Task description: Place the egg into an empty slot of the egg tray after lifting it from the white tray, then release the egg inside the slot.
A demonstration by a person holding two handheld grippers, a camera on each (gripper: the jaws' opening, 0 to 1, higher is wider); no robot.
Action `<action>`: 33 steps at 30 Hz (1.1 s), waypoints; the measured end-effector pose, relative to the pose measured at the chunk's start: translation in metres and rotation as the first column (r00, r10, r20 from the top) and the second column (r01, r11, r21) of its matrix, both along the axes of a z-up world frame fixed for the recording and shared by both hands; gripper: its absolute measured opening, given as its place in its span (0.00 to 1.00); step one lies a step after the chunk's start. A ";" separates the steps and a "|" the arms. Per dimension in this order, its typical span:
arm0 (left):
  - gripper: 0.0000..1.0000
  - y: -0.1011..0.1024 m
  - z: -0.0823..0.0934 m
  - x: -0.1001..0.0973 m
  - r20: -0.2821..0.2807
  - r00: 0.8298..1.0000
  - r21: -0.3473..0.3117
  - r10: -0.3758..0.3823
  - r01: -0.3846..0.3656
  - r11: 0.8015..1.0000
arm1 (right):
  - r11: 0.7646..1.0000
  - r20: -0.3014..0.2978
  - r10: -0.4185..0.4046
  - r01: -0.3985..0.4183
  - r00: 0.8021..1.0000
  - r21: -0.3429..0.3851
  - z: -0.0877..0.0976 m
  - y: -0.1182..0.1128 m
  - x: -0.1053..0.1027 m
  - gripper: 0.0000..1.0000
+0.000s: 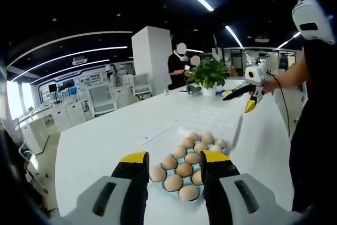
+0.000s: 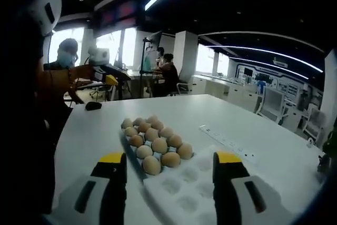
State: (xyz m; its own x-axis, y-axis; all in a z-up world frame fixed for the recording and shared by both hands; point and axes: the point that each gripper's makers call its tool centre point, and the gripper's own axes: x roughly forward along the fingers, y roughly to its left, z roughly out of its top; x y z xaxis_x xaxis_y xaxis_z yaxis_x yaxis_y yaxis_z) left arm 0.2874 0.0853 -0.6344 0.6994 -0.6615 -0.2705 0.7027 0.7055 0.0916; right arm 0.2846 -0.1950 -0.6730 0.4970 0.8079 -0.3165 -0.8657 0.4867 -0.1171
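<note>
Fingers on both grippers spread wide, nothing held: left gripper point(image 1: 174, 164) hangs over eggs point(image 1: 185, 169) on blue tray; right gripper point(image 2: 168, 164) above white tray point(image 2: 184, 193), eggs just beside.

Left gripper point(image 1: 172, 166), right gripper point(image 2: 167, 166): fingers apart, empty.

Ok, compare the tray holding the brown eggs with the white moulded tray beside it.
The bluish tray of brown eggs is full; the white moulded tray shows only empty cups. In the right gripper view the egg tray looks darker and lies farther off than the white one. Both lie flat, side by side, on the white table.
</note>
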 end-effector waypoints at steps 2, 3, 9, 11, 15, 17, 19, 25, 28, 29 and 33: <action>0.39 0.001 0.000 0.000 0.003 1.000 0.001 0.002 -0.002 1.000 | 1.000 -0.006 -0.001 0.001 1.000 -0.005 -0.001 0.000 0.000 0.68; 0.39 0.001 0.000 -0.001 -0.001 1.000 -0.002 0.003 -0.003 1.000 | 1.000 0.000 0.003 -0.003 1.000 -0.004 0.000 0.001 0.000 0.68; 0.39 0.002 0.000 -0.002 0.002 1.000 0.001 0.006 -0.006 1.000 | 1.000 -0.005 0.007 -0.007 1.000 -0.017 -0.003 0.001 -0.002 0.68; 0.39 0.003 0.000 -0.003 0.002 1.000 0.000 0.009 -0.009 1.000 | 1.000 -0.003 0.009 -0.010 1.000 -0.012 -0.002 0.002 -0.002 0.68; 0.39 0.003 -0.002 -0.004 -0.004 1.000 0.006 0.009 -0.009 1.000 | 1.000 -0.006 0.008 -0.009 1.000 -0.018 -0.003 0.002 -0.002 0.68; 0.39 0.002 -0.002 -0.004 -0.004 1.000 0.002 0.008 -0.008 1.000 | 1.000 -0.004 0.009 -0.009 1.000 -0.019 -0.003 0.002 -0.002 0.68; 0.39 0.003 -0.001 -0.004 0.000 1.000 0.002 0.010 -0.010 1.000 | 1.000 -0.006 0.009 -0.010 1.000 -0.023 -0.003 0.002 -0.002 0.68; 0.39 0.002 0.000 -0.004 -0.003 1.000 0.003 0.007 -0.007 1.000 | 1.000 -0.004 0.004 -0.004 1.000 -0.002 0.000 0.002 -0.001 0.68; 0.39 0.001 0.000 -0.005 -0.003 1.000 0.001 0.006 -0.006 1.000 | 1.000 -0.002 0.006 -0.006 1.000 -0.006 -0.001 0.001 -0.001 0.68; 0.40 0.002 0.000 -0.004 -0.001 1.000 0.006 0.010 -0.010 1.000 | 1.000 -0.005 0.005 -0.005 1.000 -0.010 -0.001 0.001 -0.001 0.68; 0.39 0.002 0.000 -0.004 -0.003 1.000 0.004 0.012 -0.012 1.000 | 1.000 -0.005 0.001 -0.001 1.000 -0.002 -0.001 0.000 -0.001 0.68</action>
